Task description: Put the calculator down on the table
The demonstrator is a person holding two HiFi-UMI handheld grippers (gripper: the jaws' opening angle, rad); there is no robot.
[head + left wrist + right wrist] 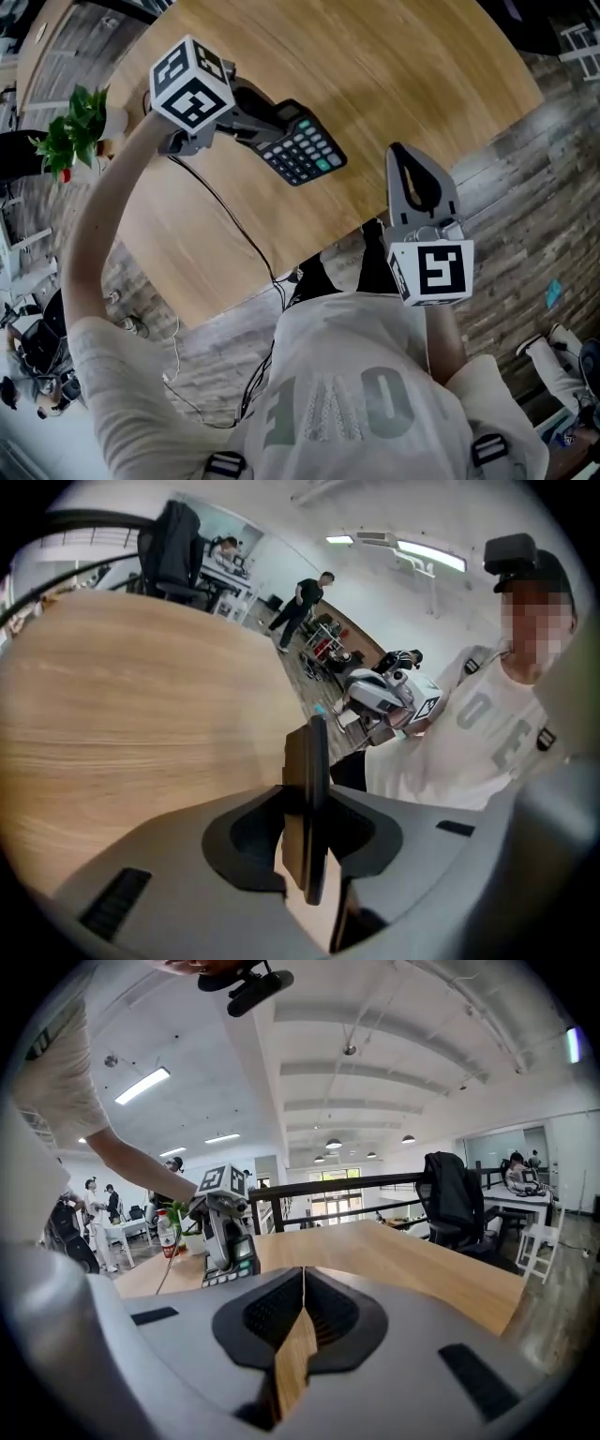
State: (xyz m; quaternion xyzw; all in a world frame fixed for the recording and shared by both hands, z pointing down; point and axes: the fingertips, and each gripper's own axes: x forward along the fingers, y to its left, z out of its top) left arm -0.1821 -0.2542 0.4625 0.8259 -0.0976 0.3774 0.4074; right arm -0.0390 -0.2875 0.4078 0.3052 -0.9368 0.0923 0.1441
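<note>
Left gripper (274, 127), upper left, pinches the calculator (305, 150) over the table (403, 75); best lowered flat before releasing. Right gripper (405, 164) idles, jaws pressed together.

Only legible print: big pale letters on person's shirt (487, 728), right side of left gripper view, "O" & "E", w/ the middle lost in a fold. Key labels on calculator (302, 150), upper centre of head view, too small to read.

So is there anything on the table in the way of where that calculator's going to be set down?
Nothing visible. The left tongs hold the calculator over bare wood of the table. A potted plant stands well off to the side, by the table's edge.
</note>
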